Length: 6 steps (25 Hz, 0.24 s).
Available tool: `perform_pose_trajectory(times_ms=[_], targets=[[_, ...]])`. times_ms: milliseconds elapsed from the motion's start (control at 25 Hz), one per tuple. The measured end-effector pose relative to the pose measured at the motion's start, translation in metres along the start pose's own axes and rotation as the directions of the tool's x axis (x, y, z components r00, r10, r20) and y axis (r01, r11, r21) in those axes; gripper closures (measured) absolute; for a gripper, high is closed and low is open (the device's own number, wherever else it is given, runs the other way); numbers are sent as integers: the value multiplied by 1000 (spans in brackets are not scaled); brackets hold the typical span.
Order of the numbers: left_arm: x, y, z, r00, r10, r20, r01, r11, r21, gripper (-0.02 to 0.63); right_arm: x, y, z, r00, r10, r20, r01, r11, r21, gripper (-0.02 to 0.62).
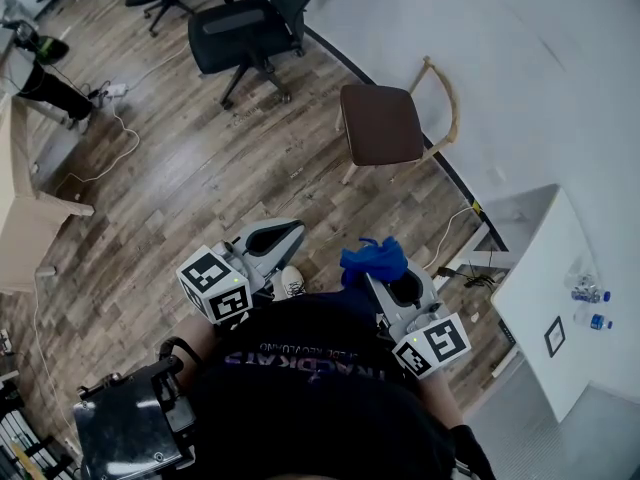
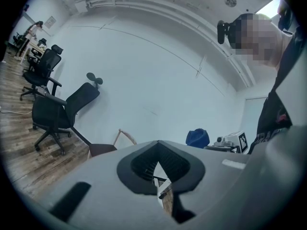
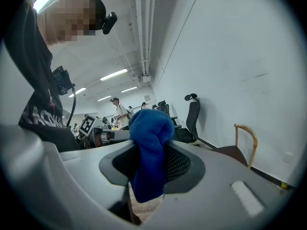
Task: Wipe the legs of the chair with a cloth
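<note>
Apparently no wiping is begun yet: the chair is seen well apart from both grippers, its legs untouched. The cloth is clamped in the right gripper, held well short of the chair. The left gripper is held equally far from the chair, its jaws together on nothing.

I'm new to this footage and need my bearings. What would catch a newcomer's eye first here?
The bright blue cloth, clamped in the jaws of the right gripper and bunched above them, stands out first. Ahead on the wooden floor, a brown-seated chair stands by the white wall. The left gripper carries nothing, its jaws together.
</note>
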<state>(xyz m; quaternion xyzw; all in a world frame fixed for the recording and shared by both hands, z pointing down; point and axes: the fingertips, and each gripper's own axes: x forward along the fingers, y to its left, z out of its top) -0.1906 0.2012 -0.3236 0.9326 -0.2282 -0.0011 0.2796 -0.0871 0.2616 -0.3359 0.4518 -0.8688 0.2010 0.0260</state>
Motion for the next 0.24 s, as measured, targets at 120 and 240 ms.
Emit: perform_pose_trajectory(times_ms=[120, 240], targets=[[0, -1, 0, 1000, -5, -1, 5, 1000, -4, 600, 1, 2, -1, 1000, -1, 0, 1, 1000, 2, 456], [-1, -2, -1, 1000, -11, -4, 11, 1000, -3, 600, 2, 5, -1, 1000, 0, -1, 0, 1000, 0, 456]])
